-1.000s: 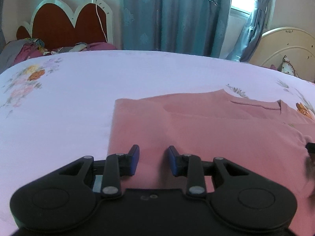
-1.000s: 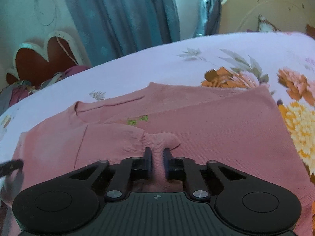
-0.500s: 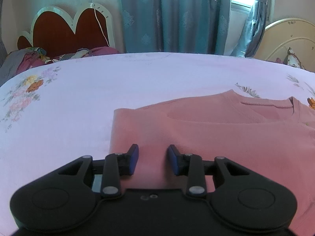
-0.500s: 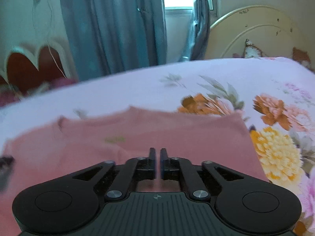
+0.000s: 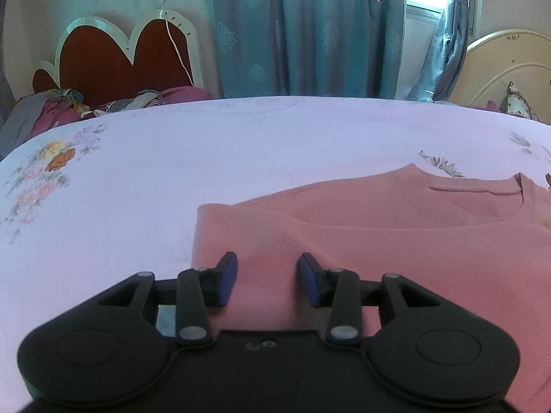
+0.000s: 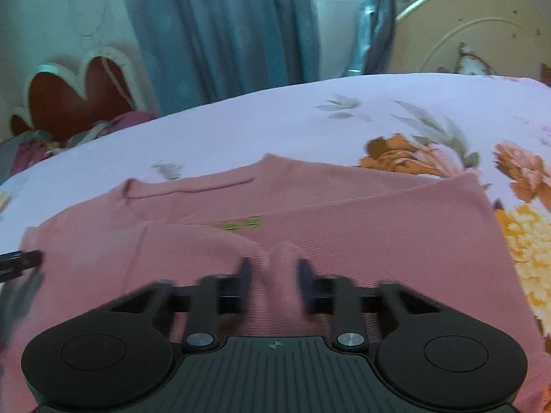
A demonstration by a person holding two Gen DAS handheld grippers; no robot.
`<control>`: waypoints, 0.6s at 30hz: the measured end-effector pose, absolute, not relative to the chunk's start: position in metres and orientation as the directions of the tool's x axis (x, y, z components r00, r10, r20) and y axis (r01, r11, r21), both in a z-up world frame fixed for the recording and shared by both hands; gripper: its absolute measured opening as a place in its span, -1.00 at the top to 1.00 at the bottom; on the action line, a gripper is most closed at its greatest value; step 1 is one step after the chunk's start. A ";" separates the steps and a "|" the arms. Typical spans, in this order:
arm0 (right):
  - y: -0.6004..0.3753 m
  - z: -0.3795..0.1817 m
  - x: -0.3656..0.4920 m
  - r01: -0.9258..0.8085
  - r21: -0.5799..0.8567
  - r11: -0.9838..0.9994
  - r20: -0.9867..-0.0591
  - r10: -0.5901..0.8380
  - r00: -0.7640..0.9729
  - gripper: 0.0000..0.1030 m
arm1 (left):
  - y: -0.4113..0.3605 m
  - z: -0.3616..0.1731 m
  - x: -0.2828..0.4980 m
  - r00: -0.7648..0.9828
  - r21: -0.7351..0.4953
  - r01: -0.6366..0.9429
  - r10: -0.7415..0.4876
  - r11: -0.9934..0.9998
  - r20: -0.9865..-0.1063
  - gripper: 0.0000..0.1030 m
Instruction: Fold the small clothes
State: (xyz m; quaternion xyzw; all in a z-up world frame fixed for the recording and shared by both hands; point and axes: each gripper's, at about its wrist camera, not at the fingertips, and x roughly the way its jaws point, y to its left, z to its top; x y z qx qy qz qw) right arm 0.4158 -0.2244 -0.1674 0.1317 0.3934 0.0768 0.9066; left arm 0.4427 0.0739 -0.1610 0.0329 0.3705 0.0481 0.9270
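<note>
Left wrist: tongs (image 5: 268,280) angled down over shirt (image 5: 378,241).

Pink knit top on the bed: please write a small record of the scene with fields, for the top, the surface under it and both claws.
garment: pink ribbed knit top, lying flat and partly folded, neckline on the far side
surface: pale lilac bed sheet with flower print
left claw: jaws apart, just been opening; over the top's near left corner, cloth showing between them
right claw: blurred, jaws apart, just been closing; a raised fold of the top between them
background: teal curtains
</note>
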 end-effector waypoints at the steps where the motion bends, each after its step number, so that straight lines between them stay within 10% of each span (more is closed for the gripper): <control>1: -0.221 -0.166 0.414 -0.051 0.271 0.961 -0.692 0.232 0.684 0.80 | 0.074 -0.161 0.443 0.722 0.097 -0.065 0.114 0.993 -0.683 0.22; 12: -0.219 -0.164 0.414 -0.059 0.114 0.992 -0.695 0.122 0.709 0.82 | 0.073 -0.163 0.440 0.734 0.128 -0.059 0.130 0.990 -0.667 0.13; 14: -0.227 -0.154 0.405 -0.031 0.149 0.988 -0.659 0.122 0.742 0.24 | 0.073 -0.158 0.434 0.732 0.123 -0.058 0.126 0.991 -0.670 0.13; 18: -0.232 -0.137 0.383 -0.046 0.171 0.984 -0.611 0.143 0.778 0.19 | 0.073 -0.146 0.405 0.747 0.095 -0.032 0.086 0.995 -0.659 0.04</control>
